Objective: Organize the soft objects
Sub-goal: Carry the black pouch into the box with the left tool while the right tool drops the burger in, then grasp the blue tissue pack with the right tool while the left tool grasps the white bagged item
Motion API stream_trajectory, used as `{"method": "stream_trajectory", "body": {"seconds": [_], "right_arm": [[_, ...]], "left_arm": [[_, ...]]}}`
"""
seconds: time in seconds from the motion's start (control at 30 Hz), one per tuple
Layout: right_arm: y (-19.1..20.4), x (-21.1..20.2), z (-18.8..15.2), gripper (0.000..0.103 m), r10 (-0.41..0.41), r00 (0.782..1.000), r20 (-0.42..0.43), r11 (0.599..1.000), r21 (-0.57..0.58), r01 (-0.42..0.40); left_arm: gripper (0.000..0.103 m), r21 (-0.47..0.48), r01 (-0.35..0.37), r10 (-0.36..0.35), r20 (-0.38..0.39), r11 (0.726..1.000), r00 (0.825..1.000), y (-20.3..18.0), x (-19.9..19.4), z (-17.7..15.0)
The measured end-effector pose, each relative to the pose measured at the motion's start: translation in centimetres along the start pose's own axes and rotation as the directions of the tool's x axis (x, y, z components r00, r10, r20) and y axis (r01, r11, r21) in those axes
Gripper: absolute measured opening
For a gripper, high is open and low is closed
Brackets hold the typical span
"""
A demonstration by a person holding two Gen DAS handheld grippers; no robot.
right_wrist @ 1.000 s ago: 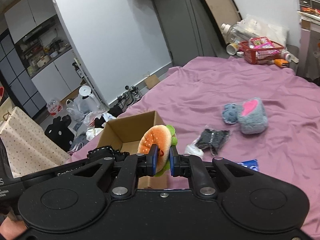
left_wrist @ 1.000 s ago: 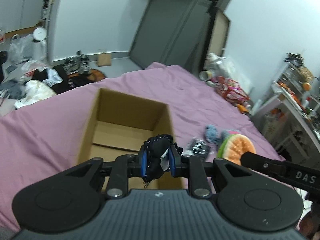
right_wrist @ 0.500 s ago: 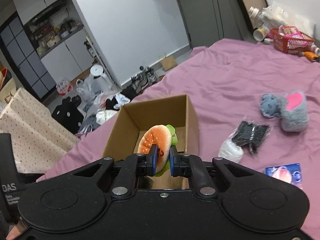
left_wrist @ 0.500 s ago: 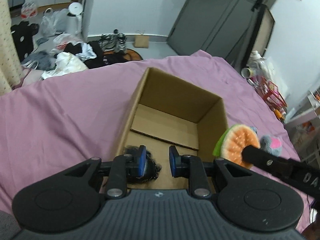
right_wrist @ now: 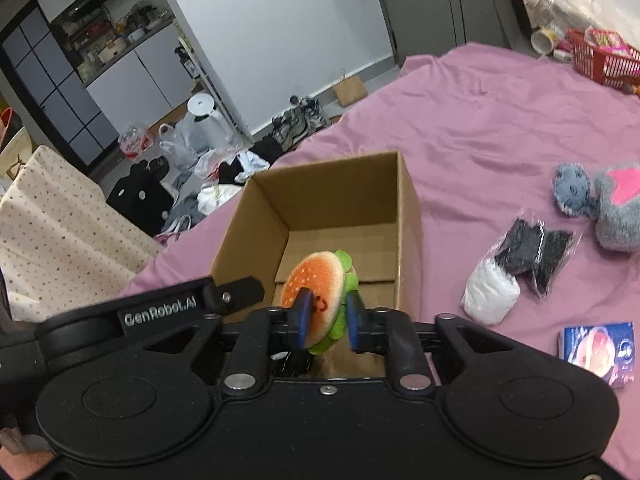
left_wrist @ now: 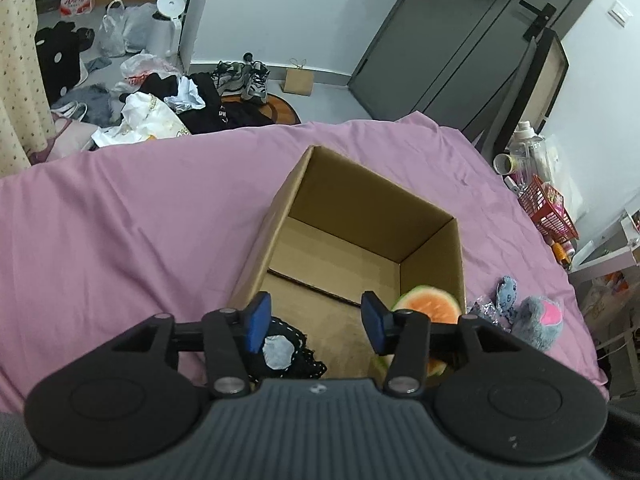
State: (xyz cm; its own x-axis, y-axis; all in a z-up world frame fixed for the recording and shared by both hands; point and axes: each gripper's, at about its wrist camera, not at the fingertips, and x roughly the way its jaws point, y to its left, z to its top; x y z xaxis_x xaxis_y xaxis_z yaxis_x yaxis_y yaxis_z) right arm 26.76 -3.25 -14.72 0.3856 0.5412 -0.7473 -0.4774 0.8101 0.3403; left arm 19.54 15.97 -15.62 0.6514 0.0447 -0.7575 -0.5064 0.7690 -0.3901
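Hovering over the cardboard box (left_wrist: 372,216) on the bed (left_wrist: 120,216), left gripper (left_wrist: 316,322) now gaping wide, unlike a second ago: black lace bundle (left_wrist: 288,354) released onto the box floor. Right gripper (right_wrist: 326,322) pinching the burger plush (right_wrist: 320,292) above the opening, readying its drop.

Matt corrugated cardboard box (right_wrist: 408,216); fuzzy plush burger (right_wrist: 320,284); smooth purple cloth sheet (left_wrist: 140,220); glossy plastic-wrapped packet (right_wrist: 520,264).

Past the bed's purple sheet (left_wrist: 120,220), clothes and bags (left_wrist: 152,108) litter the floor beside sneakers (left_wrist: 244,80), a white kettle (left_wrist: 168,24) and a red basket (left_wrist: 550,212).
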Motion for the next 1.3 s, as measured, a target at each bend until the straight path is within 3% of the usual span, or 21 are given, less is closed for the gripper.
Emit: {"method": "stream_trajectory", "body": {"seconds": [0.07,0.2,0.33,0.57,0.7,0.8,0.9,1.13,1.3], "right_arm": [[-0.4,-0.3,-0.1,0.028,0.011,1.0,-0.008,1.0,0.024,-0.011],[-1.4,-1.9,-0.3,0.05,-0.011,1.0,0.002,0.998,0.055,0.011],[-2.6,-3.9,-0.7,0.055,-0.022,1.0,0.014,0.998,0.067,0.021],[-5.5,-7.4,-1.2,0.068,-0.068,0.996,0.058,0.994,0.084,0.063],[-6.9,-9.2,-1.6,0.083,-0.096,0.992,0.083,0.992,0.086,0.089],[-8.0,-10.3,-1.8,0.085,-0.111,0.99,0.091,0.99,0.093,0.103],[-9.1,-11.2,-2.3,0.092,-0.119,0.987,0.112,0.989,0.1,0.108],[-12.4,-10.9,-3.9,0.092,-0.121,0.984,0.131,0.98,0.175,0.097],[-14.6,-10.5,-4.6,0.092,-0.157,0.982,0.109,0.961,0.244,0.126]], "left_arm": [[0.06,-0.012,0.014,-0.014,-0.006,1.0,1.0,-0.1,-0.1,0.1],[0.07,-0.023,0.031,-0.031,0.003,0.999,1.0,-0.3,-0.3,0.1],[0.082,-0.016,0.027,-0.027,0.01,0.999,1.0,-0.9,-0.7,-0.2],[0.084,0.053,0.016,-0.017,0.026,0.998,1.0,-2.9,-2.0,-0.8],[0.084,0.113,0.012,-0.017,0.044,0.993,0.999,-4.7,-2.8,-1.4],[0.086,0.156,0.02,-0.028,0.048,0.988,0.998,-6.1,-3.2,-1.9],[0.093,0.187,0.027,-0.037,0.051,0.982,0.998,-7.5,-3.4,-2.4],[0.102,0.25,0.049,-0.062,0.044,0.967,0.997,-9.9,-3.6,-4.0],[0.102,0.303,0.101,-0.105,-0.001,0.948,0.994,-11.9,-3.2,-5.2]]}}
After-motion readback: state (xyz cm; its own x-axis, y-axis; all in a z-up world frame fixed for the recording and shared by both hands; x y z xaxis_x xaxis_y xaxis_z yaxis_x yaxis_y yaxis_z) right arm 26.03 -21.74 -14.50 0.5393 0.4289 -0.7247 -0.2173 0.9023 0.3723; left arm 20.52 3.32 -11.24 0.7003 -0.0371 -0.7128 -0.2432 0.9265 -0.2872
